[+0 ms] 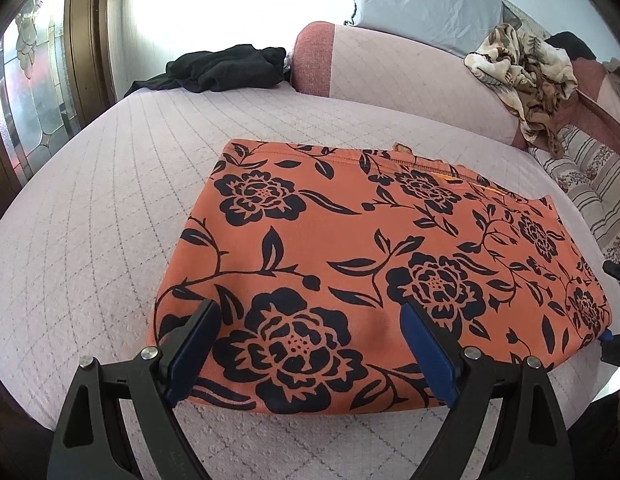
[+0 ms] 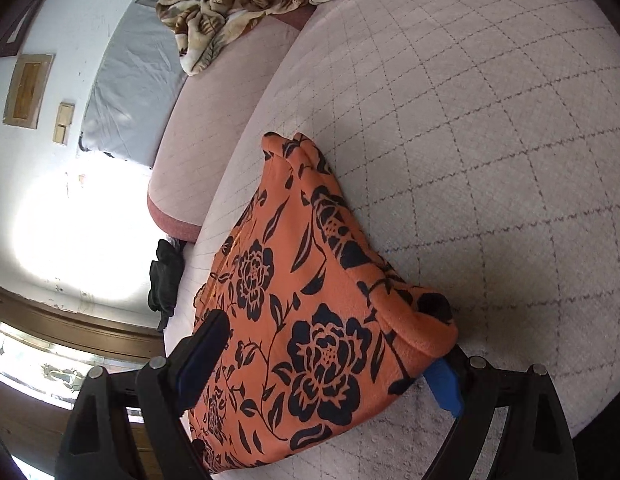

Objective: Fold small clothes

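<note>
Lying folded on the quilted pink bed (image 1: 110, 200), an orange black-flowered garment (image 1: 349, 260) sits between both spread grippers, left gripper (image 1: 310, 320) and right gripper (image 2: 333, 344); pinching its corners likely comes next.

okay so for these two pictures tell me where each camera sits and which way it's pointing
Left wrist: sits on the left gripper, looking along its open fingers over the orange flowered garment on the quilted bed; the right gripper shows at the far right edge.
Right wrist: sits on the right gripper, rolled sideways, its fingers straddling the garment's corner.
Shared: garment, bed, black clothes, brown patterned cloth.
</note>
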The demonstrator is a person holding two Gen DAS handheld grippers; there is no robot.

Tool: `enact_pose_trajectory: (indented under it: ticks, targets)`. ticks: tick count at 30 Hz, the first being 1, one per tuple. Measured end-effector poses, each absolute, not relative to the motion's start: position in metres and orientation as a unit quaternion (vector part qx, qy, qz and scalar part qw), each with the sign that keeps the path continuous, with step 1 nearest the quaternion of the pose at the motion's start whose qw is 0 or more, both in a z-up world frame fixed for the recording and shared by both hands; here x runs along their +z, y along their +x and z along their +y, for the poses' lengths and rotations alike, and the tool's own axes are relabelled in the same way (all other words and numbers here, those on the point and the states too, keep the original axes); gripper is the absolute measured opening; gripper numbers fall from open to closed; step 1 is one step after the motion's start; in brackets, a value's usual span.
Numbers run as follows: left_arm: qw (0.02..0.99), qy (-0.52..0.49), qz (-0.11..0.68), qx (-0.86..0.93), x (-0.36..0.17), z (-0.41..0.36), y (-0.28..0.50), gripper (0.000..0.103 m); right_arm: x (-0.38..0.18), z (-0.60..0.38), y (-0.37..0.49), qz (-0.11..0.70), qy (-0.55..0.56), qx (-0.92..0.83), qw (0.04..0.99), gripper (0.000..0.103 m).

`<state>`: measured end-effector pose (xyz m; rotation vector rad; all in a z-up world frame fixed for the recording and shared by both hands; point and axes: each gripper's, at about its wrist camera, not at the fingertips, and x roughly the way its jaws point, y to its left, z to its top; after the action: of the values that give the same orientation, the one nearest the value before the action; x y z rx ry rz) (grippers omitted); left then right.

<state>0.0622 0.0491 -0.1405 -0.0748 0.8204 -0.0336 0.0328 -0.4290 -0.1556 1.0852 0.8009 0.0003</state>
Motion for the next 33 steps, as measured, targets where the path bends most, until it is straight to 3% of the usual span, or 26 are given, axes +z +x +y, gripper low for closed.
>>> enact_pose_trajectory:
  ticks: [6,15,27,29,33]
  targets:
    - [0.913,-0.010,0.408,-0.013,-0.133,0.025,0.061,0.091,-0.155,-0.421,0.037,0.371,0.449,0.018,0.813,0.091]
    - [0.910,0.007,0.415,-0.013,-0.125,-0.003,0.059,0.091,-0.157,-0.426,0.034,0.369,0.455,0.041,0.809,0.090]
    - [0.896,0.029,0.443,-0.005,-0.147,-0.018,0.084,0.091,-0.156,-0.417,0.033,0.368,0.425,0.038,0.826,0.091]
    - [0.894,0.049,0.446,-0.003,-0.160,-0.023,0.090,0.096,-0.155,-0.416,0.033,0.370,0.420,0.035,0.828,0.091]
    - [0.894,0.032,0.446,-0.024,-0.145,-0.021,0.090,0.096,-0.148,-0.413,0.036,0.385,0.415,0.019,0.824,0.091]
